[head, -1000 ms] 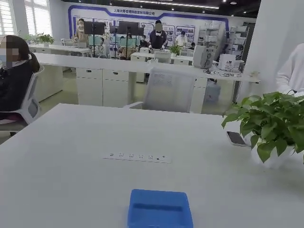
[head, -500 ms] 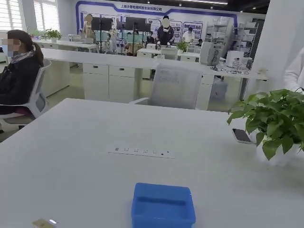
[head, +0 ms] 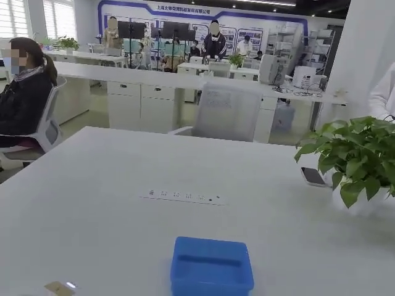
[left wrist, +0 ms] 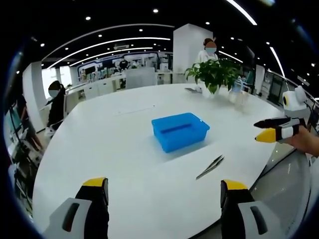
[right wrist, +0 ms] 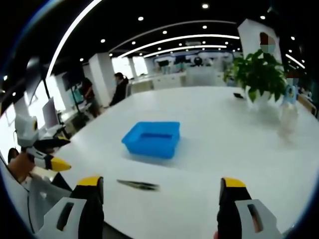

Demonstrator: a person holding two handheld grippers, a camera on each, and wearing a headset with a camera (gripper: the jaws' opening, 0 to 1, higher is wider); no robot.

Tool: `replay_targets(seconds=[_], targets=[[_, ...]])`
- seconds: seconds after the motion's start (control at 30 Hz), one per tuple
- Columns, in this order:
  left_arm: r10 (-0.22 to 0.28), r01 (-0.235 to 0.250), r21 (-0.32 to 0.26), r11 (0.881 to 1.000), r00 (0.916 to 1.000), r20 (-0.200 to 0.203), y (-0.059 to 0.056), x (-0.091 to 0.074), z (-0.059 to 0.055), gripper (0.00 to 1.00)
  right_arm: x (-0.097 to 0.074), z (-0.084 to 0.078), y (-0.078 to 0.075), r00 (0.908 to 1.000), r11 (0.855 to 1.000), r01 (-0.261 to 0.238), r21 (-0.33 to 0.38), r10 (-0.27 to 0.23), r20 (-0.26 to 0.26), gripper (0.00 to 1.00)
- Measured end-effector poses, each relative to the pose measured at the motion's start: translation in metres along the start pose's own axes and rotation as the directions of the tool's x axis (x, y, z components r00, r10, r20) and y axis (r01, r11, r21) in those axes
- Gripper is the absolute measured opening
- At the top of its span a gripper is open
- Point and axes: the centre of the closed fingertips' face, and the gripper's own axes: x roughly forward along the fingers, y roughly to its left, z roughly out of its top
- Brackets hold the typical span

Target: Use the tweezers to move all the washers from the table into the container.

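Through the left gripper view I see a white table (left wrist: 124, 149) curving away from me. At the far left a seated person (left wrist: 56, 107) is next to the table's edge. Low in the picture is my left gripper (left wrist: 163, 185), its two yellow-tipped jaws spread wide with nothing between them, above the table's near edge. Ahead of it, around mid-table, the blue container (left wrist: 179, 131) sits open side up. The tweezers (left wrist: 210, 167) lie flat on the table just in front of the container and slightly to the right, touching neither gripper. Further right, a potted plant (left wrist: 215, 74) stands at the far side with a person standing behind it. At the right edge, the right gripper (left wrist: 259, 130) is off the table's rim. In its own view its jaws are also wide apart and empty, and the tweezers lie between them and the container. In the head view a power strip (head: 183, 197) sits beyond the container, and a phone (head: 313, 177) lies beside the plant.
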Motion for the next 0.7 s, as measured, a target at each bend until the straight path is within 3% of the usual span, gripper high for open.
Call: replay_targets(seconds=[0.7], targets=[[-0.023, 0.023, 0.005, 1.000, 0.9997, 0.005, -0.0033, 0.0018, 0.0028, 0.97, 0.0029, -0.0025, -0.0023, 0.9999, 1.000, 0.002, -0.006, -0.002, -0.015, 0.95]])
